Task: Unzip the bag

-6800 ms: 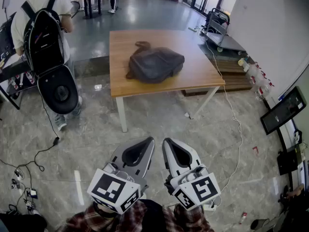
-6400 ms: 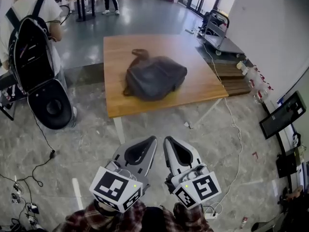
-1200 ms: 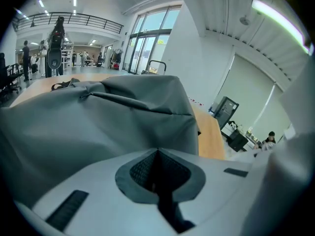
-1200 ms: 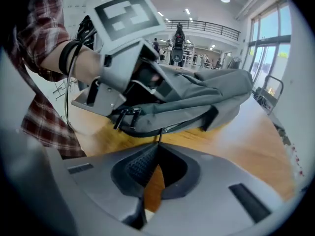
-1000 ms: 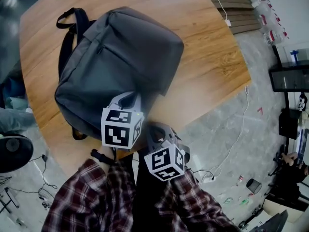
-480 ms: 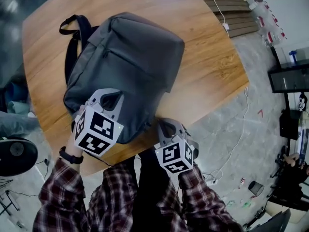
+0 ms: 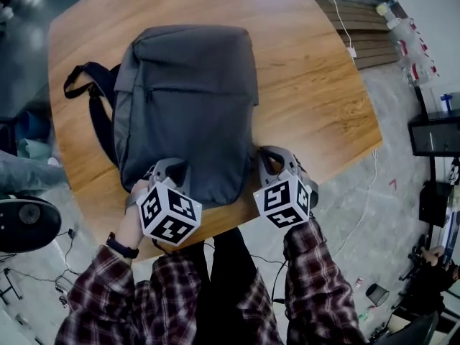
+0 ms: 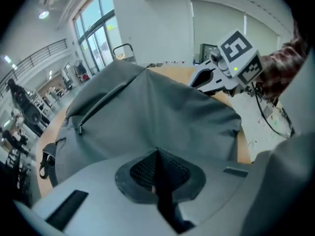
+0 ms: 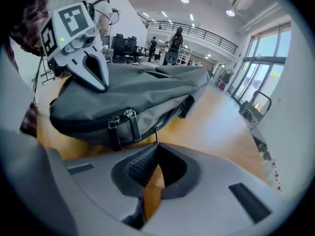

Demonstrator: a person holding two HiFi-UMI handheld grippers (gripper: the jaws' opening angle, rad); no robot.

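Grey bag (image 7: 187, 99) lies flat on counter (image 7: 316, 85). Left gripper (image 8: 157, 151) jaws pinched shut on bag fabric. Right gripper (image 9: 156, 144) jaws closed on zipper pull (image 9: 156, 133) — thin pull may slip out if tugged askew.

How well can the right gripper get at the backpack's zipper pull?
Probably yes: the zipper pull hangs right at the tips of the right gripper, nothing between; its shut jaws must open first.
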